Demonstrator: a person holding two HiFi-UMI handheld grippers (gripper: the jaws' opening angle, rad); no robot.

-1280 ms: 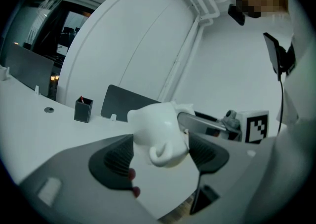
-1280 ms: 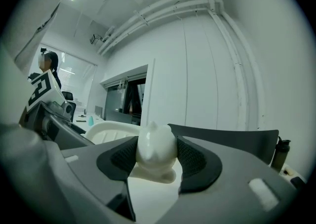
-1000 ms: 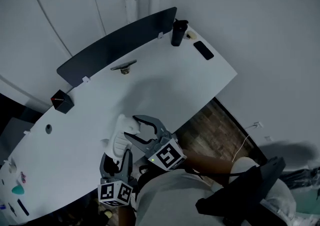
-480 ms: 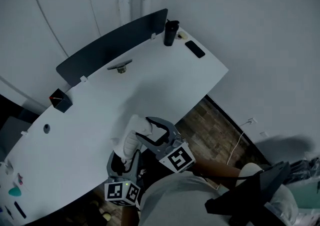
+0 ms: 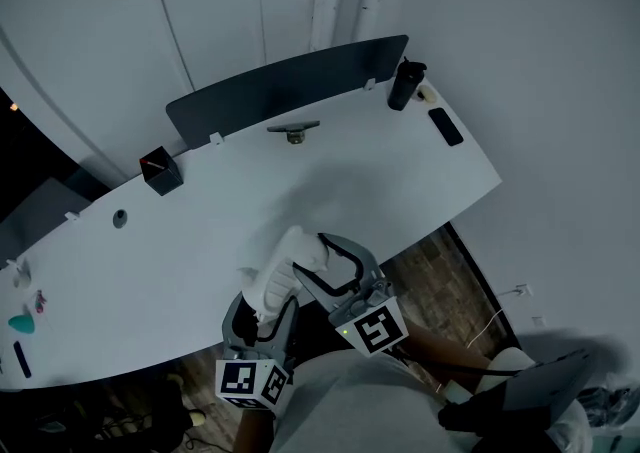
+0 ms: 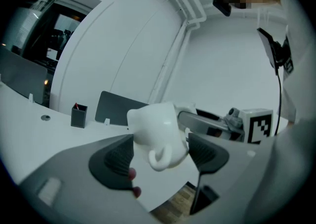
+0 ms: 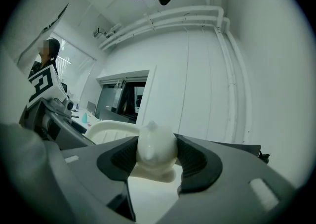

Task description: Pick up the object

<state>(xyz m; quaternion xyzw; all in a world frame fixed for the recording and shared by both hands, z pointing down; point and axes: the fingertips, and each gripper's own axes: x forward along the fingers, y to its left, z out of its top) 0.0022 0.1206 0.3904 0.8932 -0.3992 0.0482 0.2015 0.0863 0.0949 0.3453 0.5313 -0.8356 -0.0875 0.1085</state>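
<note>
A white moulded object [image 5: 280,273] with a small loop on its underside hangs just above the near edge of the white desk [image 5: 200,231], carried by both grippers. In the left gripper view its wide body [image 6: 157,134] fills the gap of my left gripper [image 6: 160,155], both dark pads against it. In the right gripper view its rounded end [image 7: 156,150] is clamped in my right gripper [image 7: 157,161]. From the head view, my left gripper [image 5: 262,311] grips the object's lower end and my right gripper [image 5: 318,266] its upper side.
A dark divider panel [image 5: 285,81] lines the desk's far edge. Near it stand a black bottle [image 5: 404,85], a dark phone [image 5: 445,126], a small metal stand [image 5: 293,129] and a black pen cup [image 5: 160,170]. Small items [image 5: 20,322] lie at the far left.
Both grippers have carried the white object slightly upward and sideways, still clamped on it. The head view has swung, so the desk sits differently in the picture.
</note>
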